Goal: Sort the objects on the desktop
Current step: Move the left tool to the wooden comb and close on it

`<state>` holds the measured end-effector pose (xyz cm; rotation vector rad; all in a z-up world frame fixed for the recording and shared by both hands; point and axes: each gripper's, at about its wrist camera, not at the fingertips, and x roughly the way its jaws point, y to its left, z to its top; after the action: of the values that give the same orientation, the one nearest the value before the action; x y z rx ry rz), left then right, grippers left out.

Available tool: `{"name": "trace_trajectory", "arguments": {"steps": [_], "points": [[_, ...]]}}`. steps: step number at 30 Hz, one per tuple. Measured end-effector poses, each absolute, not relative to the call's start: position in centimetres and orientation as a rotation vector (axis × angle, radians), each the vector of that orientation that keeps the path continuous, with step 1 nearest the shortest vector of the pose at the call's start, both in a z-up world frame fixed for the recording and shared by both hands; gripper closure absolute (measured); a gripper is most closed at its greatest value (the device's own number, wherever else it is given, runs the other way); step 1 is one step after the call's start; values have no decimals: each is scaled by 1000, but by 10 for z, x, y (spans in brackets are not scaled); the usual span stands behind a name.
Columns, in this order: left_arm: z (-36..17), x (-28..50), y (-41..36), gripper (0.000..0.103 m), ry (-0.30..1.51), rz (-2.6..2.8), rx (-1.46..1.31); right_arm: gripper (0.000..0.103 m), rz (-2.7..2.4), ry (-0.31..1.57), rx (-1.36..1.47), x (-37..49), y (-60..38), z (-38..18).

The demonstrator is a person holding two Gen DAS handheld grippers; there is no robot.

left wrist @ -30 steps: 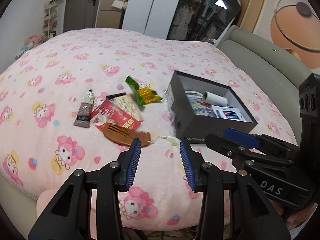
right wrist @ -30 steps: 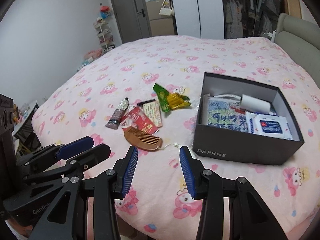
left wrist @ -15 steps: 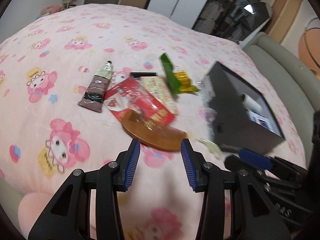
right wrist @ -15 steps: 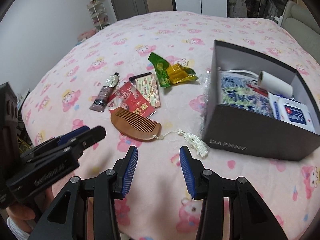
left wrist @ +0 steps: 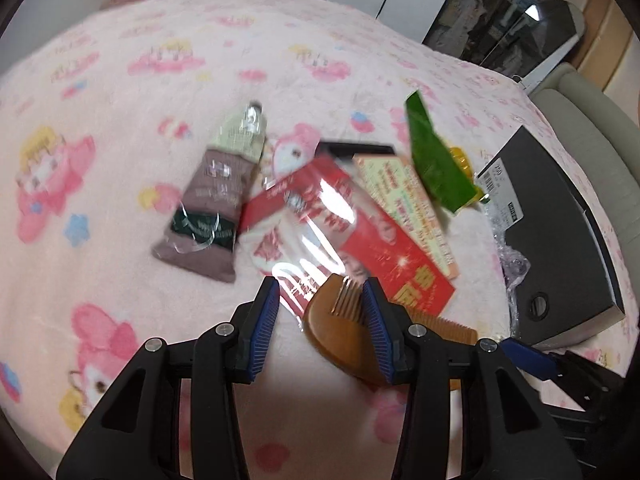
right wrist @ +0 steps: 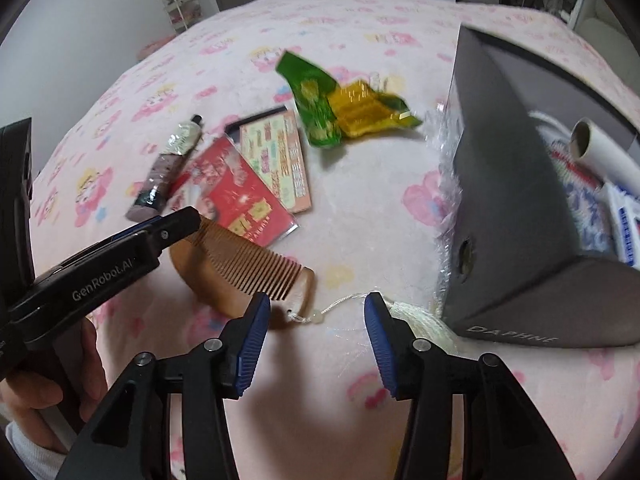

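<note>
A brown wooden comb (left wrist: 340,328) lies on the pink bedspread, with a white cord and tassel (right wrist: 416,320) tied to one end. My left gripper (left wrist: 322,320) is open and low over the comb's rounded end, which sits between its jaws; only the right pad overlaps it. My right gripper (right wrist: 316,334) hovers over the cord and its bead (right wrist: 318,319). Its jaws are opening and nothing is gripped. The dark grey DAPHNE box (right wrist: 512,216) stands just to the right. It holds a white roll (right wrist: 600,148) and some packets.
Beyond the comb lie a red packet (left wrist: 340,232), a pale printed packet (left wrist: 404,200), a brown tube (left wrist: 216,196) and a green and yellow wrapper (right wrist: 320,92). Crinkled clear plastic (right wrist: 444,184) sticks out beside the box. A hand (right wrist: 48,384) holds the left gripper.
Both grippers have dropped towards the bed and closed in on the comb. The left one now straddles its rounded end, and the right one's jaws stand a little wider over the cord.
</note>
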<state>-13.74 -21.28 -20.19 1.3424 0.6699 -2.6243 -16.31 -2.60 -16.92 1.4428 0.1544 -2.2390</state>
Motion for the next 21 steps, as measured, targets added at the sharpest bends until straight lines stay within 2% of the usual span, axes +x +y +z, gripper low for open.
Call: {"name": "trace_trajectory", "arguments": {"steps": [2,4,5,10,21], "points": [[-201,-136,-213,60,669,-2648,1324,54,-2203,132,1460,-167,-27,-177],[-200,-136,-211,73,644,-2682,1308,54,-2189,101,1452,-168,-26,-178],[-201,-136,-208,74,636,-2692,1316,54,-2187,86,1443,-169,-26,-177],[-198,-130,-191,74,571,-2749,1351,57,-2186,130,1394,-158,-29,-163],[-195,-120,-212,74,741,-2695,1302,57,-2223,72,1443,-148,-9,-159]]}}
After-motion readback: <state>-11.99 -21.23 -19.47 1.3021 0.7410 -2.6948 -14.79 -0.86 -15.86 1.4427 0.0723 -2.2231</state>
